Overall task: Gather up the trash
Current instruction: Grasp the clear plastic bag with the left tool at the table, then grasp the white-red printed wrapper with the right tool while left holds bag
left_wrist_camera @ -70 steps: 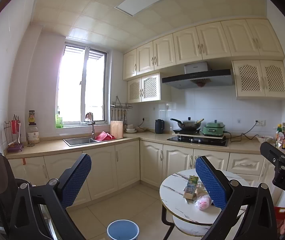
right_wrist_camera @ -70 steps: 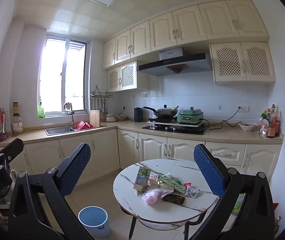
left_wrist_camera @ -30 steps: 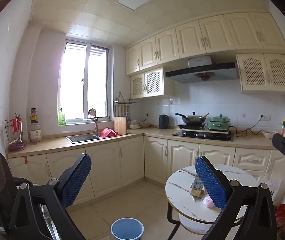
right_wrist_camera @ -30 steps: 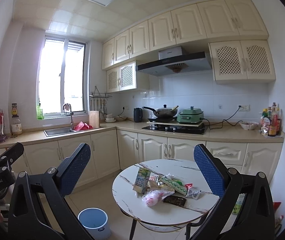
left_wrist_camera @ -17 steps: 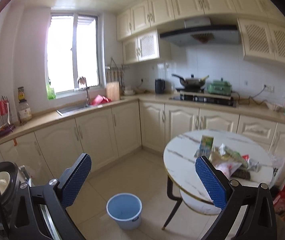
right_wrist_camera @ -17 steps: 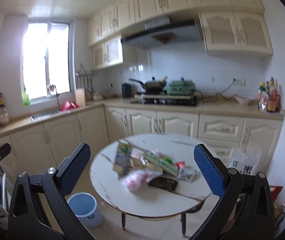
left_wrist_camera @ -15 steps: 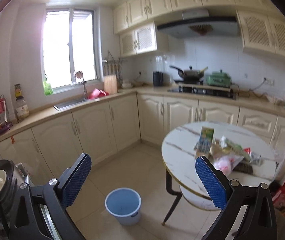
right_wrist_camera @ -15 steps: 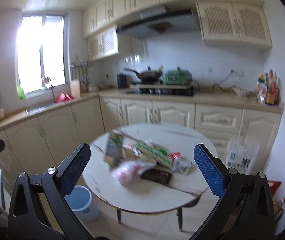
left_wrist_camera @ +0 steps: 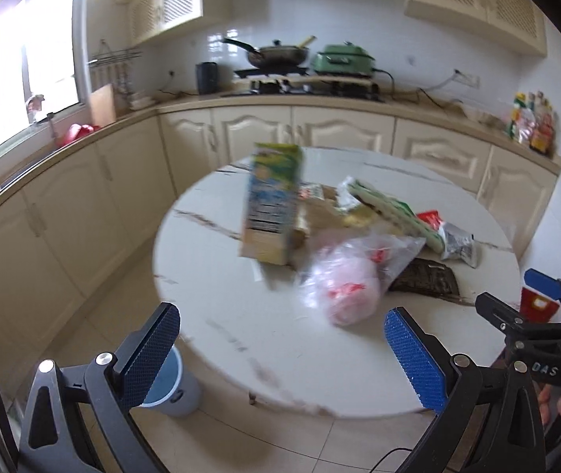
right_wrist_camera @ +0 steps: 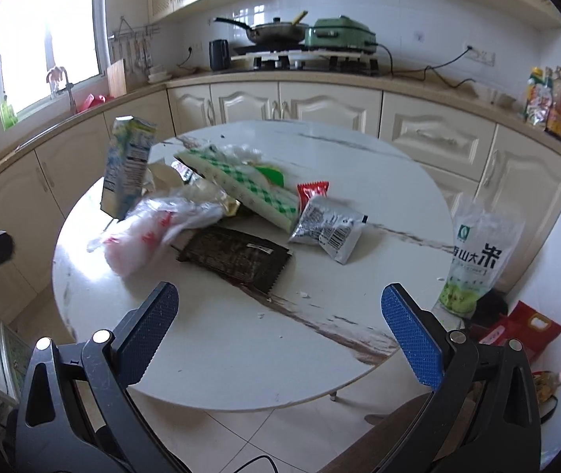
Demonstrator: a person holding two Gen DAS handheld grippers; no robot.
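The trash lies in a loose heap on the round white table [right_wrist_camera: 359, 181], toward its left and far side as the right wrist view shows it. A carton [right_wrist_camera: 127, 165] stands upright at the heap's left edge, printed in green and blue. Just beside it a clear plastic bag [right_wrist_camera: 150, 232] with pink and red contents sprawls toward the near edge. A dark flat wrapper [right_wrist_camera: 237, 254] lies against the bag, nearest the table's middle. Behind it a long green-and-white checked pack [right_wrist_camera: 241, 183] rests tilted over other scraps, and a silver sachet [right_wrist_camera: 326, 228] with a barcode lies at its right end, touching a small red packet [right_wrist_camera: 312, 191].

In the left wrist view the same heap appears blurred: carton [left_wrist_camera: 274, 203], bag [left_wrist_camera: 347, 280], wrapper [left_wrist_camera: 426, 282], sachet [left_wrist_camera: 456, 242].

The left gripper [left_wrist_camera: 280, 354] hangs above the table's near edge with its blue pads wide apart and nothing between them. The right gripper [right_wrist_camera: 280, 331] is likewise spread wide and empty, over bare tabletop short of the wrapper.

A blue bin [left_wrist_camera: 174, 386] stands on the floor below the table's left edge, partly behind the left gripper's finger. A rice bag [right_wrist_camera: 477, 252] stands on the floor just right of the table. Cabinets [right_wrist_camera: 320, 110] run behind, with a wok [right_wrist_camera: 276, 31] on the stove.
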